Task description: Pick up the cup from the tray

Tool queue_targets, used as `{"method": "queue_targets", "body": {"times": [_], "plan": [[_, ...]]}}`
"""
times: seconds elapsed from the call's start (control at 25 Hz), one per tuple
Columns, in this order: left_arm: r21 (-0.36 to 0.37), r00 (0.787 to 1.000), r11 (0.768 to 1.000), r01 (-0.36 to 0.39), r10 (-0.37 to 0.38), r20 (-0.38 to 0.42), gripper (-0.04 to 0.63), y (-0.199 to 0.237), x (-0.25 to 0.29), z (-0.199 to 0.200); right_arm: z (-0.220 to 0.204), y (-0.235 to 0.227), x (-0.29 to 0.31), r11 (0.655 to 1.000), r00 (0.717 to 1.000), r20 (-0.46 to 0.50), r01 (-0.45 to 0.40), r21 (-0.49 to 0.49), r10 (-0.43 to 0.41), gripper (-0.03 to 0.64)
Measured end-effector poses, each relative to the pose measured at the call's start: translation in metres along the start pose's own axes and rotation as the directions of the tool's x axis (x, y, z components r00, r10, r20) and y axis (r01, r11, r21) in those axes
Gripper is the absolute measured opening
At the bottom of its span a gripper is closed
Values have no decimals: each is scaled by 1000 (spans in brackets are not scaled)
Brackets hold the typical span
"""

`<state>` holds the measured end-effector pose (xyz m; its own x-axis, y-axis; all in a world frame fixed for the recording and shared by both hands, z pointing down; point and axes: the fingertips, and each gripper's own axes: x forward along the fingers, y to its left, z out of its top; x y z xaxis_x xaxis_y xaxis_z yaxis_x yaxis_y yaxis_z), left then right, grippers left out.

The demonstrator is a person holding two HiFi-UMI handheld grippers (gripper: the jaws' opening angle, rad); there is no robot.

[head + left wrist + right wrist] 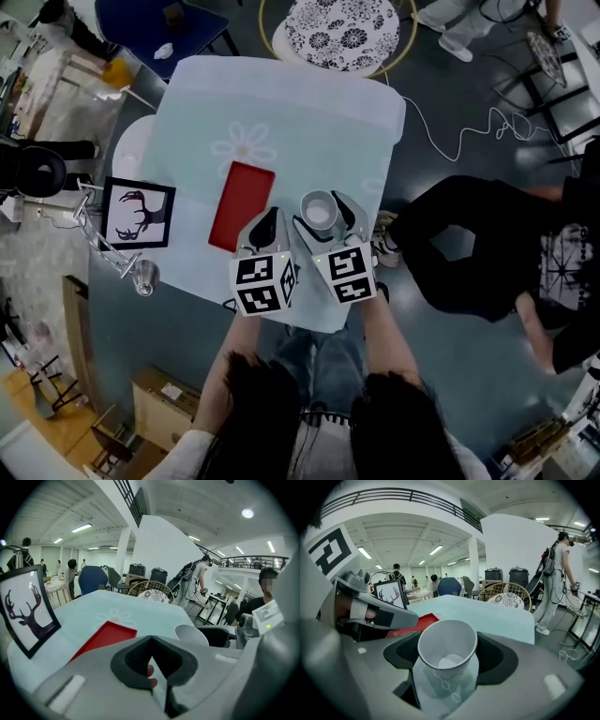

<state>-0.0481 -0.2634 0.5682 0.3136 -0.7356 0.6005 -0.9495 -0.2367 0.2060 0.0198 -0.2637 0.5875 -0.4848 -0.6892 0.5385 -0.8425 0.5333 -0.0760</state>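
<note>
- The table point(281, 103), draped in a pale mint cloth with a faint flower print, is filling the middle of the head view.
- A person in black clothing point(469, 244) is sitting just off the table's right edge.
- A round chair with a black-and-white flowered cushion point(341, 33) is standing at the table's far end.
- The right gripper point(320, 208) is reaching over the cloth near the table's near edge. Its claw is standing wide, with the pads pressing on both sides of the cup.
- The left gripper point(269, 221) is hovering just beside the right one. Its claw is pinched together at the tips and gripping nothing.
- The red tray point(242, 205) is lying flat on the cloth, left of both grippers. The left gripper's tips are pointing just past its near right corner.
- The framed deer picture point(138, 213) is standing propped at the table's left edge, apart from the tray.
- The cup point(447, 644), white paper with its mouth up, is sitting off the tray between the right gripper's jaws. In the head view it is to the tray's right, with the left gripper's tips lying between the two. I cannot tell whether its base is touching the cloth.
</note>
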Motion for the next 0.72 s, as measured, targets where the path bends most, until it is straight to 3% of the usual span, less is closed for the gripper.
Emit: {"method": "queue_targets", "body": {"times": [0.24,0.44,0.72], "plan": [[-2,1000,1000,-11,11,-12,0,1,-1,-7,1,2,-1,1000,1000,16,-15,2,15,377],[-4,1000,1000,-23,23,-11,0,4,-3,-8,8,3,-5,998,998,43,-54,36,52,433],[-12,1000,1000,-29,29,-4,0,6,-13,-6,21,2,-17,999,997,76,-29,32,26,437]]}}
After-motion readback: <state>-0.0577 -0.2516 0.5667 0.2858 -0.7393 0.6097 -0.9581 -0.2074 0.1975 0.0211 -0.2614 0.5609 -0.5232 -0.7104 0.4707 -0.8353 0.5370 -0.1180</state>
